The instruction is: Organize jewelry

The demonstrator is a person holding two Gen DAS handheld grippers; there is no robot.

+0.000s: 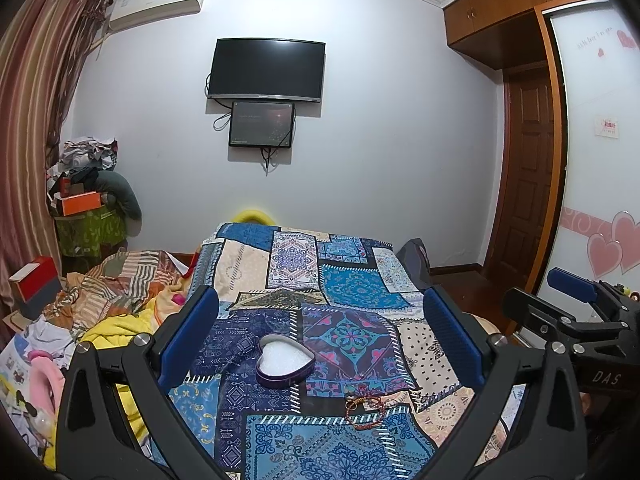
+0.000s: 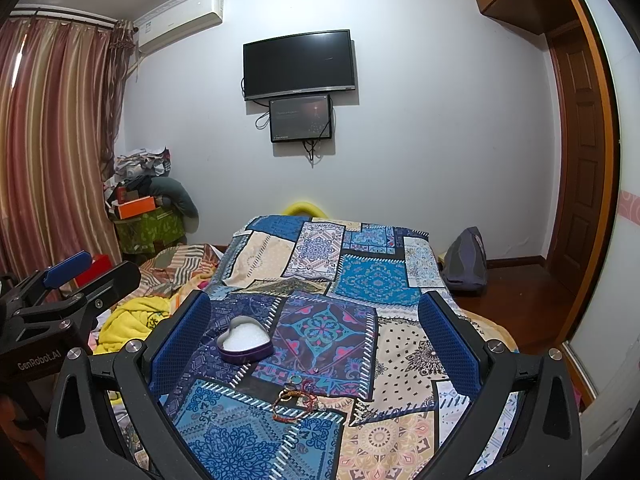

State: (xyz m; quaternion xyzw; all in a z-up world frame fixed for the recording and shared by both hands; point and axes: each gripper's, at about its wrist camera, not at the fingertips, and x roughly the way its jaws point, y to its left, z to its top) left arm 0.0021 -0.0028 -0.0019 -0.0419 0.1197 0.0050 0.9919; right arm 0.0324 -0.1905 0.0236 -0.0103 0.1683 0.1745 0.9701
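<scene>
A purple heart-shaped tin (image 1: pixel 285 364) with white padding lies open on the patterned bedspread (image 1: pixel 348 280); it also shows in the right wrist view (image 2: pixel 245 345). A small pile of braided bracelets and rings (image 1: pixel 363 407) lies on the cloth nearer me, also seen in the right wrist view (image 2: pixel 295 399). My left gripper (image 1: pixel 320 340) is open and empty above the tin. My right gripper (image 2: pixel 314 340) is open and empty above the bedspread, the jewelry between its fingers. Each gripper shows at the edge of the other's view.
A heap of blankets and clothes (image 1: pixel 116 300) lies left of the bedspread. A red box (image 1: pixel 34 284) and a stacked green bin (image 1: pixel 88 224) stand by the curtain. A grey bag (image 2: pixel 466 260) sits on the wooden floor at right, near the wardrobe (image 1: pixel 592 140).
</scene>
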